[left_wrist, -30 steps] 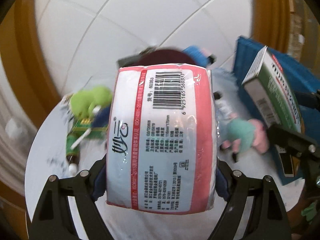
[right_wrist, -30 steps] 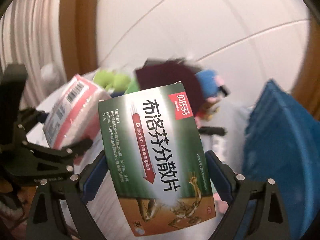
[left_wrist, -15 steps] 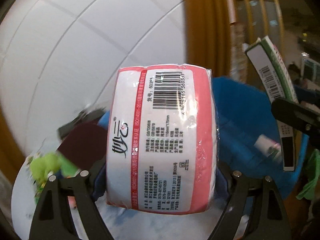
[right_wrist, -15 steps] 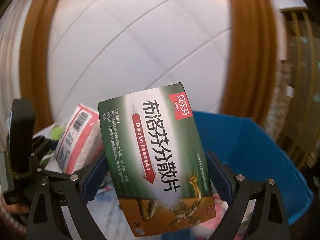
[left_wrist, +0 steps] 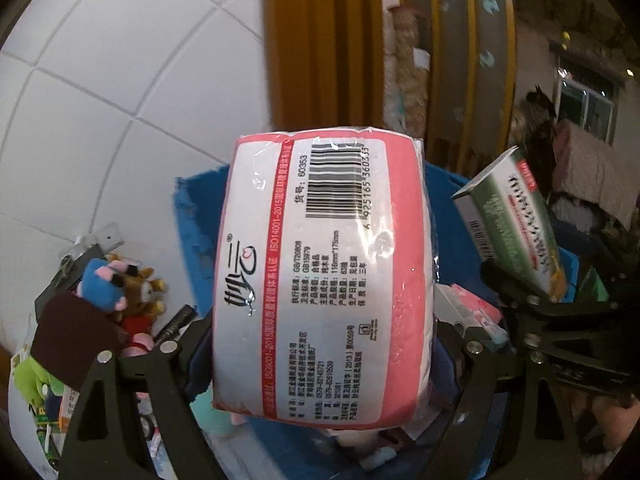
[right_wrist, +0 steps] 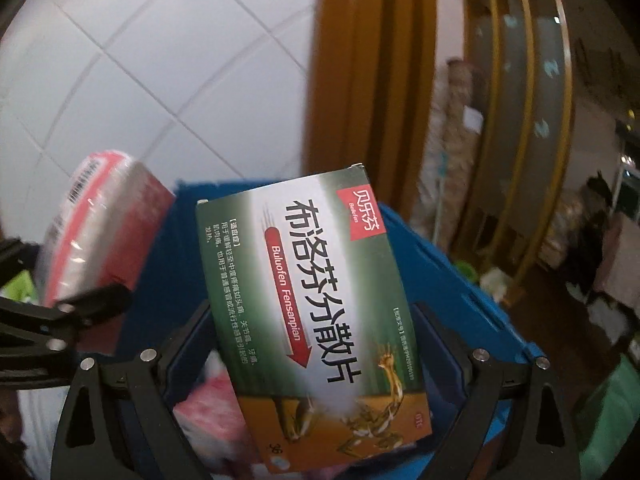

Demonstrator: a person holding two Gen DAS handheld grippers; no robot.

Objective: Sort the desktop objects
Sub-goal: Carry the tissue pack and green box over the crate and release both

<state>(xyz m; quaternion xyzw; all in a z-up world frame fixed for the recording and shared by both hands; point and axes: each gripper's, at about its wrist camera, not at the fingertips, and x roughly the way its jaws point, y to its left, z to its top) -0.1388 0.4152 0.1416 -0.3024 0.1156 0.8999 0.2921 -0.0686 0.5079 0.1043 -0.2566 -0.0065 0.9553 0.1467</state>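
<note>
My left hand-held gripper clamps the tissue pack over the blue bin: soft, light, slippery film; grip its flanks. My right hand-held gripper grips the medicine box there: stiff, crushable.

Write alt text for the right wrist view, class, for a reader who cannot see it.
The right tool grips a green medicine box printed "Buluofen Fensanpian" above a blue bin. At the left, the left tool holds a pink-and-white tissue pack; white wall tiles and a brown door frame stand behind.
</note>
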